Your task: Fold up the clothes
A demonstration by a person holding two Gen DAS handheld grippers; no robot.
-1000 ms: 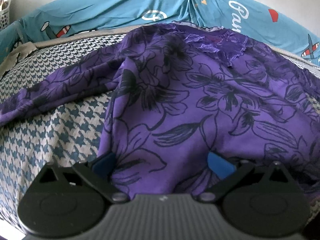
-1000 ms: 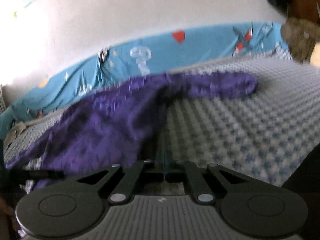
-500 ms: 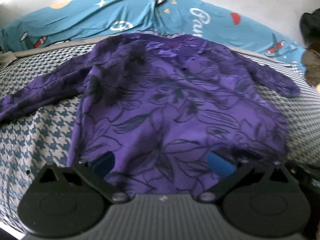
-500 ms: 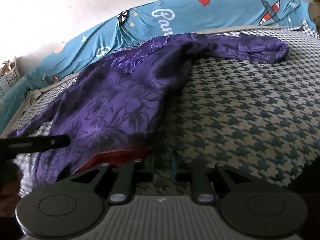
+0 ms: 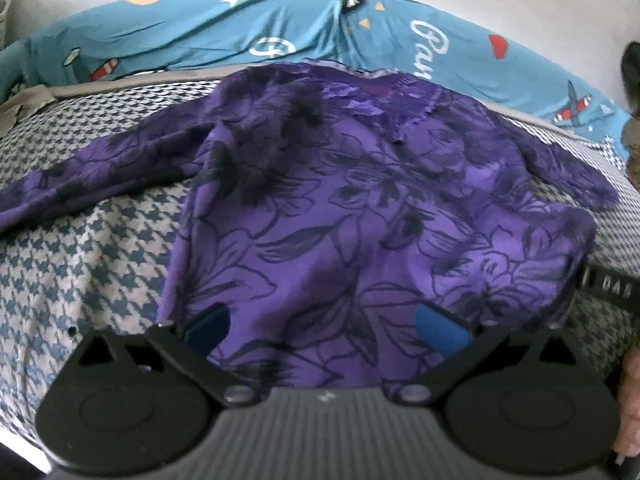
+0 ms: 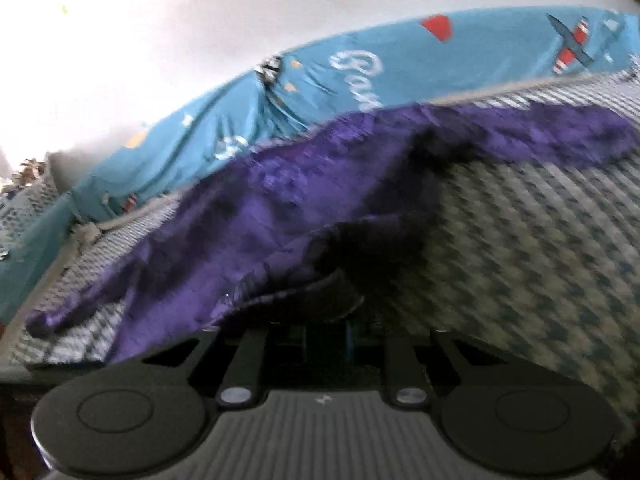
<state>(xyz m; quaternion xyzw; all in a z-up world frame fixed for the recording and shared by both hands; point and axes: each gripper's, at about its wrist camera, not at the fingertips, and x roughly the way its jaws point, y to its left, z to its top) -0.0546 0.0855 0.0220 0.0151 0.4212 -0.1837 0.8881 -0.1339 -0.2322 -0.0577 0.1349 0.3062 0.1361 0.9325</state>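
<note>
While the right side lifts: purple blouse stays spread across the bed, near hem rising.
Left gripper: jaws apart, hovering.
Right gripper: clamped on hem, just raised; fold starting.

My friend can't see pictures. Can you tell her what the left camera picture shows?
A purple flowery shirt lies spread out on a blue-and-white checked bed. The left claw is open over the shirt's bottom edge, its blue fingertips wide apart. Behind is a turquoise sheet with little planes.
</note>
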